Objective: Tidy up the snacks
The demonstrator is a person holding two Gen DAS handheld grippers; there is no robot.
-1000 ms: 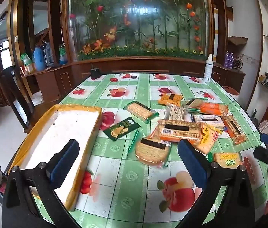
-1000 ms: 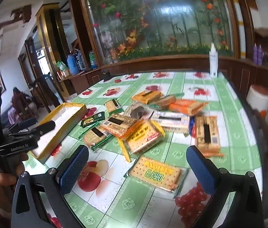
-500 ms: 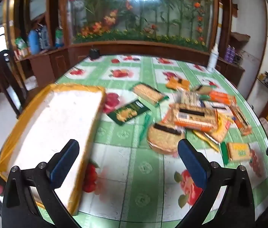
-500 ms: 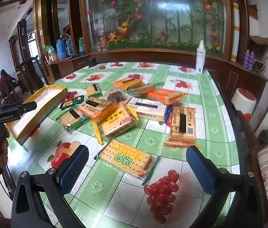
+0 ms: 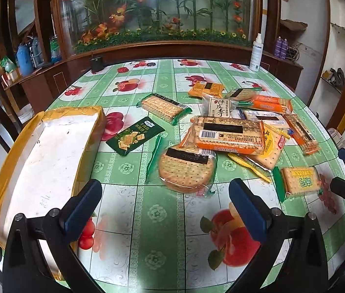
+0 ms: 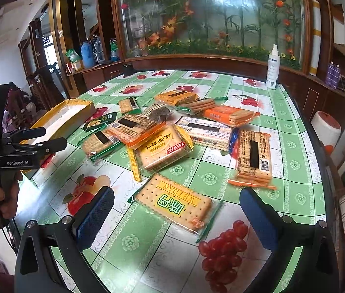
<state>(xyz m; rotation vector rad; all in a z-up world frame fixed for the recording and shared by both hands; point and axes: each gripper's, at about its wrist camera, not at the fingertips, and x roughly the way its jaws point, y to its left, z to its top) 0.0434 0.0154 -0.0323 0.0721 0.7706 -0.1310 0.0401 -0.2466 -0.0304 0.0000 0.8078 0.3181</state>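
Several snack packs lie in a loose pile on the table: a round cracker pack (image 5: 187,168), a dark green pack (image 5: 134,135), a long orange-edged cracker pack (image 5: 226,134) and a WEIDAN cracker pack (image 5: 299,179) (image 6: 176,204). A yellow-rimmed white box (image 5: 43,151) (image 6: 62,114) stands at the left, with nothing in it. My left gripper (image 5: 165,205) is open and empty, just short of the round pack. My right gripper (image 6: 177,210) is open and empty, with the WEIDAN pack between its fingers' line.
The table has a green fruit-print cloth (image 5: 157,219). A white spray bottle (image 6: 273,67) stands at the far right edge. A small dark object (image 5: 96,64) sits at the far left. A wooden planter wall lies behind; a chair (image 6: 46,83) is at the left.
Both grippers have moved forward and lower toward the snacks. The left one now faces the round pack closely; the right one has closed in on the WEIDAN pack. Both stay open.
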